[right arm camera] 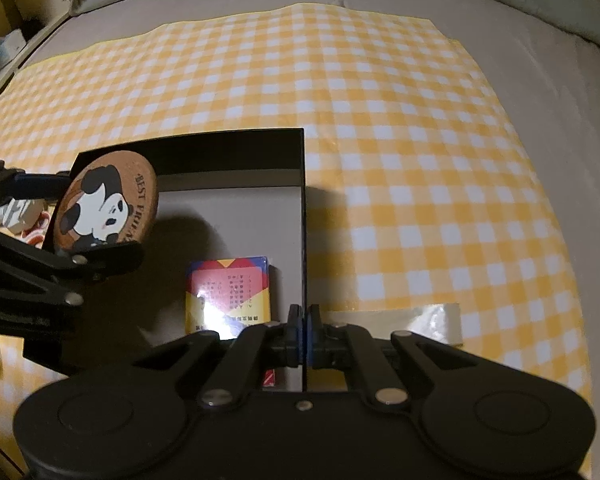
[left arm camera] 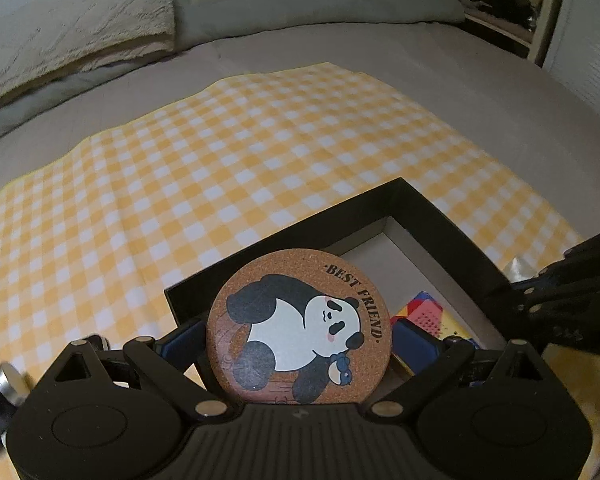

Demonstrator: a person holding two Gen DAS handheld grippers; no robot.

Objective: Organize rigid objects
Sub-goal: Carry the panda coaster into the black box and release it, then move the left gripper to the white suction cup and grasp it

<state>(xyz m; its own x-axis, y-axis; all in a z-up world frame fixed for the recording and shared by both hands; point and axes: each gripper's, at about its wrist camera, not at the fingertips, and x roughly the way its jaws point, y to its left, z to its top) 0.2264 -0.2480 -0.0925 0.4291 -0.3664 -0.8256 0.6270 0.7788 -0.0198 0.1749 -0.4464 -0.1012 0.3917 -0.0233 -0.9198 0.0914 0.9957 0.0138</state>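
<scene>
The round cork panda coaster (left arm camera: 300,330) is clamped edge-on in the left gripper (left arm camera: 298,344), held above the open black box (right arm camera: 236,148). Inside lie a colourful card pack (right arm camera: 228,296) and other small items. The right gripper (right arm camera: 305,334) pinches the box's right wall. Underneath, a yellow checked cloth (right arm camera: 380,120) covers the bed.

The box (right arm camera: 236,160) is sitting on the checked cloth (right arm camera: 380,120), which is lying on the bed (left arm camera: 460,80). A card pack (right arm camera: 228,292) is lying inside the box, near its right wall. The round coaster (right arm camera: 104,204) is hanging over the box's left part. A strip of tape (right arm camera: 432,320) is lying on the cloth, just right of the box.
</scene>
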